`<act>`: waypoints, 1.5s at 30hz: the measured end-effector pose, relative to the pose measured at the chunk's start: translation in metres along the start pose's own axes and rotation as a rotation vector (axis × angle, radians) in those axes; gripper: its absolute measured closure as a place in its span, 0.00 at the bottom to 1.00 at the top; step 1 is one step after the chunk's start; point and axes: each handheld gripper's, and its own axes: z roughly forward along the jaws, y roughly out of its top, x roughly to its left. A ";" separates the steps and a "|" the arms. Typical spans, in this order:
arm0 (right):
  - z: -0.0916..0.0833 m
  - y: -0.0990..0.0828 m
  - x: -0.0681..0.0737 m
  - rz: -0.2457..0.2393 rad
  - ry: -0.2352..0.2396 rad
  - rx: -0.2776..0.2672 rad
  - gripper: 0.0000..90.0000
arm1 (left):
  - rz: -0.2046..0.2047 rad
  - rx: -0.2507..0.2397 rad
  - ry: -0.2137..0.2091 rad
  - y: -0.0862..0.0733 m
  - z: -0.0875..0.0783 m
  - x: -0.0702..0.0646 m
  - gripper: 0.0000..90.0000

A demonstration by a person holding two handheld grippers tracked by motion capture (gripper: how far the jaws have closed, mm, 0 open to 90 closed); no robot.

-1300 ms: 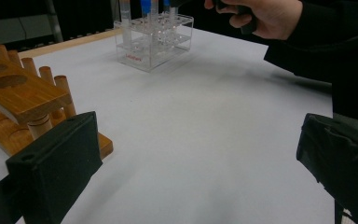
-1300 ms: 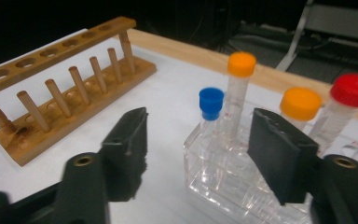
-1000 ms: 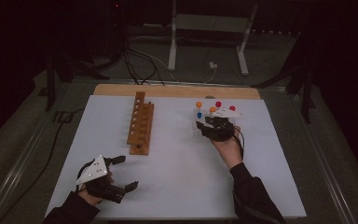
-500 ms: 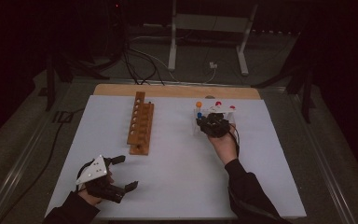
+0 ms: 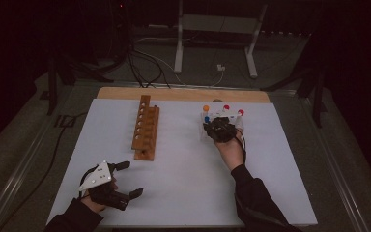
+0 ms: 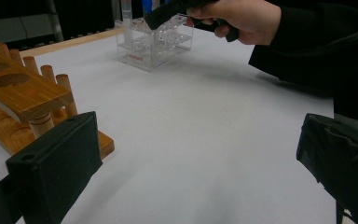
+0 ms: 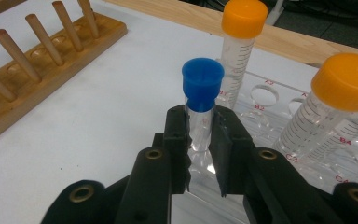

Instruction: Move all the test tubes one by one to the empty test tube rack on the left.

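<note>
My right gripper (image 7: 200, 128) is shut on a clear tube with a blue cap (image 7: 202, 84), gripping it just below the cap. Its jaws have just been closing with that tube between them. The tube stands upright at the near edge of a clear plastic rack (image 7: 270, 100). In the high view the right gripper (image 5: 220, 129) sits over this rack (image 5: 203, 136) at the back right of the white mat. My left gripper (image 5: 131, 179) rests open and empty at the front left, near a wooden peg rack (image 5: 145, 128).
Two orange-capped tubes (image 7: 242, 28) (image 7: 347, 84) stand in the clear rack behind and right of the blue one. Red-capped tubes (image 5: 240, 112) show at its far side. The wooden rack (image 6: 23, 93) lies close to the left gripper's (image 6: 198, 163) left jaw.
The right hand has edged slightly toward the clear rack. The left hand and its gripper have stayed where they were.
</note>
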 end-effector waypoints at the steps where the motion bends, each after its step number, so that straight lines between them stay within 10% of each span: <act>1: 0.000 0.000 0.000 -0.001 -0.001 0.002 0.85 | 0.000 0.001 0.000 0.000 0.000 0.000 0.01; 31: -0.048 0.038 0.001 -0.085 -0.003 -0.082 0.85 | -0.044 -0.007 -0.031 0.005 0.001 0.001 0.01; 45: -0.077 0.039 0.028 -0.183 0.093 -0.086 0.85 | -0.028 0.052 -0.013 0.030 0.009 -0.004 0.01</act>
